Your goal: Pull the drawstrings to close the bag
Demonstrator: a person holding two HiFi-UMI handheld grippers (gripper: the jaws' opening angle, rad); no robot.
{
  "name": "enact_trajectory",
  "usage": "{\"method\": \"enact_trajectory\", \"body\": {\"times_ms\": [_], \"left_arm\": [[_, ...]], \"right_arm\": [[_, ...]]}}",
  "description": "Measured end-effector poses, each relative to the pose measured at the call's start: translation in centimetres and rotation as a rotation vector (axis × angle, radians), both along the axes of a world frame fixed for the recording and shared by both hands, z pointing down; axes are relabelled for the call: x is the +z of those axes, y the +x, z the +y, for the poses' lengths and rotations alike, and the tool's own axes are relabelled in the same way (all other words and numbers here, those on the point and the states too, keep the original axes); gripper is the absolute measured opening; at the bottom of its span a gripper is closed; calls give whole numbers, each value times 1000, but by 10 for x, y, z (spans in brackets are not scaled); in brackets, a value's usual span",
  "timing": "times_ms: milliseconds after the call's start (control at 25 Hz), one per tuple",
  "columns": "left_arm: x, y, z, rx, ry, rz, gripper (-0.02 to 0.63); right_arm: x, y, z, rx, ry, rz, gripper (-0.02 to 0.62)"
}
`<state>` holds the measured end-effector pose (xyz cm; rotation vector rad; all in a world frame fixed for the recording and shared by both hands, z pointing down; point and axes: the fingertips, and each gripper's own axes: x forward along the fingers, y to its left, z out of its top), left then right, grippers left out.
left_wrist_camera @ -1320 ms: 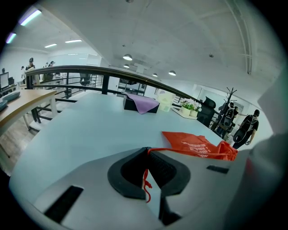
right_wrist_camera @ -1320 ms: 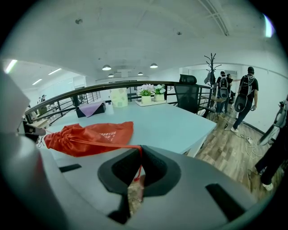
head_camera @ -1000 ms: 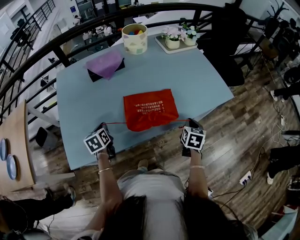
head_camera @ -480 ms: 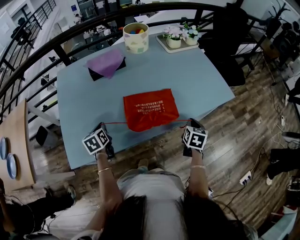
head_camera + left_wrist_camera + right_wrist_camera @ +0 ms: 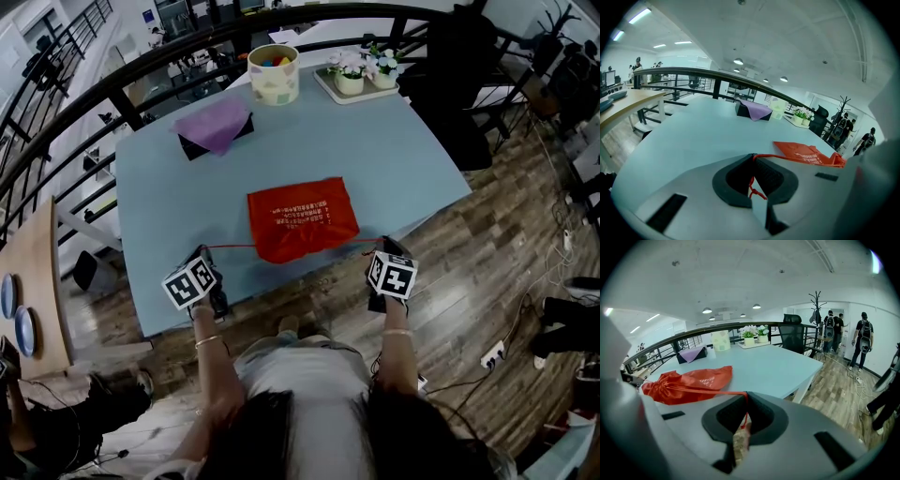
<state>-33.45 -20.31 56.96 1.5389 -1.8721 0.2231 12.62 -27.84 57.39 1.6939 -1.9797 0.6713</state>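
A red drawstring bag (image 5: 302, 217) lies flat on the light blue table (image 5: 375, 150), its gathered mouth toward the near edge. Its left red drawstring (image 5: 230, 247) runs taut to my left gripper (image 5: 208, 258), which is shut on the cord; the knotted end (image 5: 753, 190) hangs between the pads. The right drawstring (image 5: 364, 242) stretches to my right gripper (image 5: 382, 246), shut on it at the table's near right edge. In the right gripper view the bag (image 5: 686, 383) shows puckered at its mouth and the cord (image 5: 726, 393) enters the shut jaws.
At the table's far side stand a black box under a purple cloth (image 5: 214, 127), a round patterned container (image 5: 274, 75) and a tray with small flower pots (image 5: 361, 75). A black railing (image 5: 141, 70) curves behind. A black chair (image 5: 459, 84) stands at the right.
Both grippers have drifted slightly outward and toward me, keeping the strings taut. The bag stays almost where it was.
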Motion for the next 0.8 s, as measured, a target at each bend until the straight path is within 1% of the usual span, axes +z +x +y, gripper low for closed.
{"method": "enact_trajectory", "body": {"times_ms": [600, 800], "left_arm": [[0, -8, 9, -30, 6, 7, 15], [-1, -12, 13, -46, 5, 0, 15]], "right_arm": [[1, 0, 1, -16, -1, -7, 28], [2, 6, 3, -3, -3, -13, 28]]}}
